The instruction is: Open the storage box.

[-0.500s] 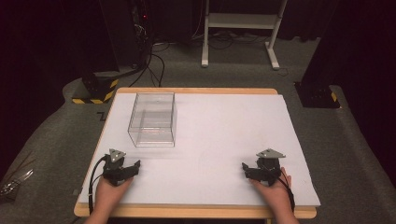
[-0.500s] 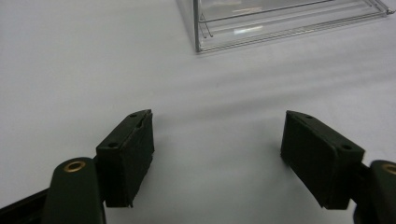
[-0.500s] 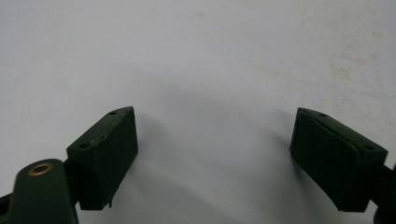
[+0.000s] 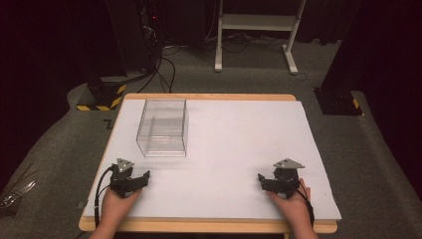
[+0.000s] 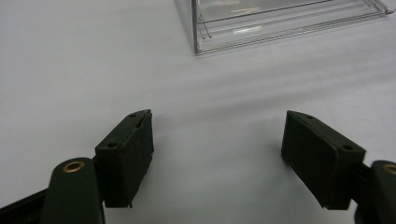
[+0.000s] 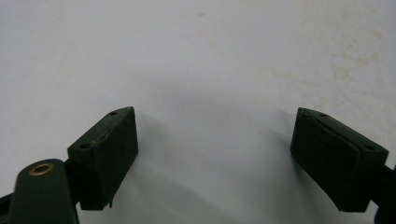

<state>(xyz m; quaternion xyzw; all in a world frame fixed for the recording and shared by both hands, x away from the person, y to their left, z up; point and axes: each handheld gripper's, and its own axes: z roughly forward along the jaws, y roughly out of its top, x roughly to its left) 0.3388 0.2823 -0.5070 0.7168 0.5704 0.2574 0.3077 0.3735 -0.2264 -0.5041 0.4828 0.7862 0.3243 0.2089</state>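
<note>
**Bright sheet, dark surround**

The white table cover [image 4: 239, 144] is evenly lit from above, while the floor and stands beyond it sink into near-black. The clear box [image 4: 162, 127] on the cover catches pale glare along its walls (its edges are soft in the high view). In both gripper views soft shadows spread under the jaws, and the nearest jaw parts are blurred.

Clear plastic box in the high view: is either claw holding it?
No, the clear plastic box stands alone on the white table cover, with the left claw and right claw nearer the person, both open.
</note>
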